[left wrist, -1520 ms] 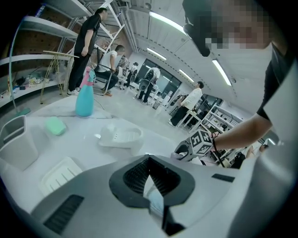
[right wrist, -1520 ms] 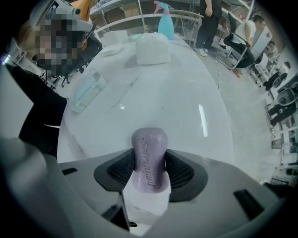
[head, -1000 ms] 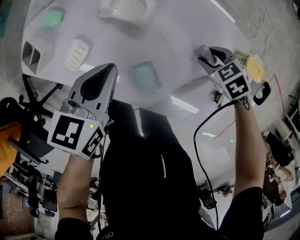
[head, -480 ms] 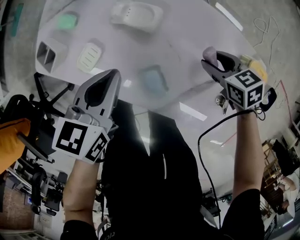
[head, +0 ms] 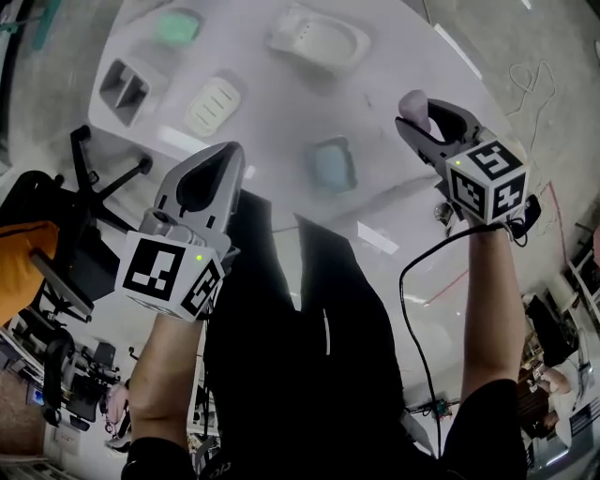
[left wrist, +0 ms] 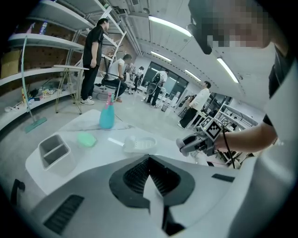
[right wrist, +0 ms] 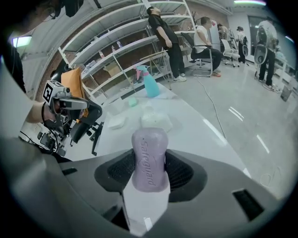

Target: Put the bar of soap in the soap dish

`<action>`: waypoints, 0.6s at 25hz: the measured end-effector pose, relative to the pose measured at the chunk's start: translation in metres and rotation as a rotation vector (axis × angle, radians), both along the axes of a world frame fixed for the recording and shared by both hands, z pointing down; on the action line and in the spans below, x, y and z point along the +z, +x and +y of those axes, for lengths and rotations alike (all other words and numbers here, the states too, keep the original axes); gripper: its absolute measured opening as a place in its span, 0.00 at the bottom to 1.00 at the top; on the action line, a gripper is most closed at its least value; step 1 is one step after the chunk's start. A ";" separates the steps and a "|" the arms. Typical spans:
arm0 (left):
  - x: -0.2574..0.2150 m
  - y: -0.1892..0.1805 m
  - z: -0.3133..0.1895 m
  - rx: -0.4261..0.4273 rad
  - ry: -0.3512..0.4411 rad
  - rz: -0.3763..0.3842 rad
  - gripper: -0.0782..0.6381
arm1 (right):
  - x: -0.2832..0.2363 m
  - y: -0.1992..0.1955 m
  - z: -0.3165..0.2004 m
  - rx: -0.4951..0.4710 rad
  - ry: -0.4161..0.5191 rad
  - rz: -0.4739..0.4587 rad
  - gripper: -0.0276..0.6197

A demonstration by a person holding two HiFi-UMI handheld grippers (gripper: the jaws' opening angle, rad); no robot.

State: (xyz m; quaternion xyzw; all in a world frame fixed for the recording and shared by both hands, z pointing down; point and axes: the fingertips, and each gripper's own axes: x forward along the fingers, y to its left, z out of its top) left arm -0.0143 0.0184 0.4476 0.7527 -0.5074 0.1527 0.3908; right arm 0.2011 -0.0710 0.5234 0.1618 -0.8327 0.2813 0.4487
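At the far left, beside the table's edge, stands a black office chair [head: 89, 178]. On the white table top [head: 394, 66], nearest that side, sits a grey plastic two-compartment bin [head: 127, 87], with a mint-green rounded block [head: 178, 25] beyond it.

My left gripper [head: 231, 148] hangs over the near edge of the table. Its jaws are closed tip to tip on nothing, and its own view shows the ribbed pads [left wrist: 135, 174] meeting in a point. That view also shows a teal spray bottle with a pink top [left wrist: 107, 116] standing at the table's far end.

Just past the left gripper's tip lies a cream rectangular soap dish with slots [head: 214, 103]. Further right and farther from me is a white oval soap dish with drain holes [head: 319, 39]. Nearer me lies a pale blue rectangular soap dish [head: 333, 165].

On the right, my right gripper [head: 419, 114] is clamped on the lilac bar of soap [right wrist: 150, 158]. The bar stands on end between the pads, its rounded top poking out past the tips and raised lettering running along its face. I hold it in the air above the right part of the table, apart from all three dishes, with the pale blue one nearest.
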 end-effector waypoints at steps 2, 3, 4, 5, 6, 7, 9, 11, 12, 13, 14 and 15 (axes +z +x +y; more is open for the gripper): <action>-0.001 -0.011 0.004 -0.012 -0.004 0.006 0.12 | -0.005 -0.016 -0.004 -0.014 0.009 -0.002 0.37; -0.003 -0.017 0.006 -0.014 -0.002 0.007 0.12 | -0.007 -0.024 -0.007 -0.017 0.014 -0.003 0.37; -0.005 -0.023 0.007 -0.015 0.001 0.006 0.12 | -0.009 -0.032 -0.010 -0.019 0.019 -0.003 0.37; -0.006 -0.030 0.007 -0.016 0.006 0.003 0.12 | -0.009 -0.039 -0.013 -0.021 0.024 -0.001 0.37; -0.008 -0.037 0.007 -0.018 0.013 -0.002 0.12 | -0.009 -0.047 -0.017 -0.024 0.032 0.004 0.37; -0.010 -0.045 0.007 -0.024 0.019 -0.006 0.12 | -0.007 -0.055 -0.021 -0.027 0.041 0.012 0.37; -0.012 -0.061 0.006 -0.045 0.025 0.000 0.12 | -0.003 -0.069 -0.029 -0.038 0.060 0.036 0.37; -0.013 -0.077 0.008 -0.076 0.024 0.018 0.12 | 0.002 -0.080 -0.037 -0.057 0.078 0.072 0.37; -0.013 -0.084 0.009 -0.090 0.024 0.023 0.12 | 0.004 -0.084 -0.041 -0.066 0.085 0.092 0.37; -0.013 -0.090 0.011 -0.102 0.025 0.024 0.12 | 0.005 -0.087 -0.045 -0.071 0.090 0.108 0.37; -0.012 -0.097 0.013 -0.114 0.025 0.023 0.12 | 0.007 -0.091 -0.049 -0.071 0.091 0.119 0.37; -0.011 -0.102 0.016 -0.124 0.024 0.023 0.12 | 0.009 -0.094 -0.052 -0.069 0.089 0.127 0.37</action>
